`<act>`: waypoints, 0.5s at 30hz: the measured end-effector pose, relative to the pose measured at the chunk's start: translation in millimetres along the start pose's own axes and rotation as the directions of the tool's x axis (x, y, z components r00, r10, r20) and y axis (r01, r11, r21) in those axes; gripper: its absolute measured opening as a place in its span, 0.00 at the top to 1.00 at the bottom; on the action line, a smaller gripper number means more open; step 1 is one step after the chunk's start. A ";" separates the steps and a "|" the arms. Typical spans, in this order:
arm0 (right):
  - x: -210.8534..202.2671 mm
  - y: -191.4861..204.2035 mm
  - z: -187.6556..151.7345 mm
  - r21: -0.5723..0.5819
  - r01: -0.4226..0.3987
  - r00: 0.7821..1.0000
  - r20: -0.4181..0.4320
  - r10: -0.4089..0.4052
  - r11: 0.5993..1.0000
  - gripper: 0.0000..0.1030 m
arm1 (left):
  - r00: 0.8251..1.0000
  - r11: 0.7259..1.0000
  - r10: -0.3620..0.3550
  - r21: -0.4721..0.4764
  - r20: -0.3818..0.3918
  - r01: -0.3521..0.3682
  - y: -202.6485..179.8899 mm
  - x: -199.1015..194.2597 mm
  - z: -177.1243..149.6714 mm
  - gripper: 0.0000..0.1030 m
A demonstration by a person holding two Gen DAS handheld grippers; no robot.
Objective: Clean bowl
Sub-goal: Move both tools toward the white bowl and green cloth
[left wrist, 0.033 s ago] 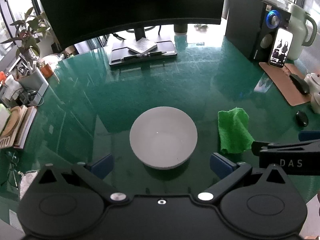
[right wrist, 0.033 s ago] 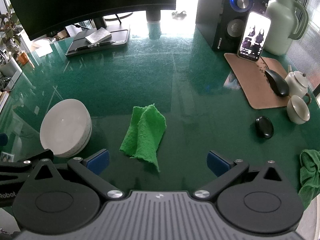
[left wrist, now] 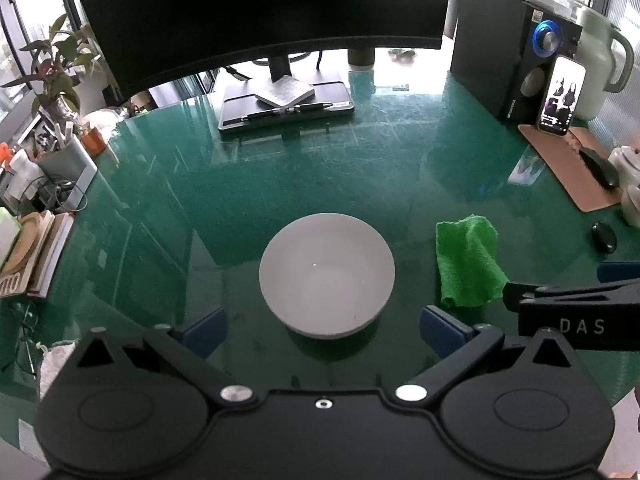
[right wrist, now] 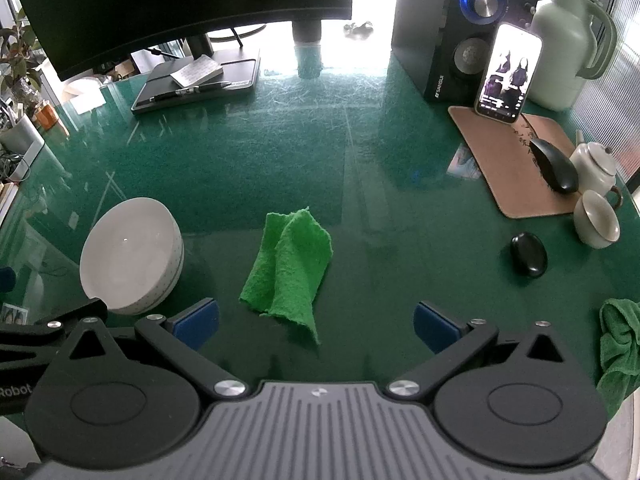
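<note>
While both tongs hang above the green glass-topped bench (left wrist: pixel 280 184), nothing is gripped.

Left tongs (left wrist: pixel 323 330): spread wide, blue pads apart and bare, angled steeply down; the bowl sits just ahead, between the lines of the two fingers, not touched.

Right tongs (right wrist: pixel 316 322): spread wide as well, blue pads bare; the near corner of the cloth lies between them, but neither pad presses on it.

Bowl (left wrist: pixel 327 274): white, round, upright on the bench, nothing visible inside save a small glint of light — in the right wrist view it shows at the left (right wrist: pixel 130 254), with faint dots on its outer wall.

Cloth (right wrist: pixel 288 266): bright green, crumpled and folded over itself, lying flat on the bench just beside the bowl, on its right, apart from it (left wrist: pixel 468 264).

Second green cloth (right wrist: pixel 620 344): bunched at the bench's right edge, well apart from the bowl.

Behind: a dark monitor (left wrist: pixel 264 12) on its stand, with a notepad and a pen on the base.

Far right: a black speaker (right wrist: pixel 460 32) with a blue-ringed knob, a lit phone (right wrist: pixel 508 74) leaning on it, a pale green jug (right wrist: pixel 568 40), a brown mat (right wrist: pixel 508 160) carrying a black mouse (right wrist: pixel 556 166), a white teapot (right wrist: pixel 596 164) and a cup (right wrist: pixel 596 224) — and a small black oval object (right wrist: pixel 529 254) nearer the cloth.

Left edge: potted plant (left wrist: pixel 52 76) and stacked books.
</note>
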State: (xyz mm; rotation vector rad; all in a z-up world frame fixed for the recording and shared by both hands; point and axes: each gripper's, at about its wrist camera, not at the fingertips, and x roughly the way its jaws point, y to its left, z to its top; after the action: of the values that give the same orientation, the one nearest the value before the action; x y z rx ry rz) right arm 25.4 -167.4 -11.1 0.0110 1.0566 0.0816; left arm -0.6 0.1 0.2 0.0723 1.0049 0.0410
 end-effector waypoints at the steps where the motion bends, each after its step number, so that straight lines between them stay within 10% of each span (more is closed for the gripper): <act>1: -0.1 -0.3 -0.1 0.000 -0.001 1.000 0.000 0.001 1.000 0.00 | 1.000 1.000 0.000 0.001 0.000 0.000 0.1 -0.4 -0.3 0.01; 15: -1.1 -3.6 -1.1 0.004 -0.011 1.000 0.002 0.011 1.000 0.00 | 1.000 1.000 -0.004 0.009 0.000 0.004 1.1 -3.1 -3.3 0.01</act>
State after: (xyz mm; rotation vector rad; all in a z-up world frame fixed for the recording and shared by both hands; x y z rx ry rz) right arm 24.1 -171.2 -10.9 0.0198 1.0545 0.0892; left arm -5.1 1.1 1.2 0.0785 1.0057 0.0327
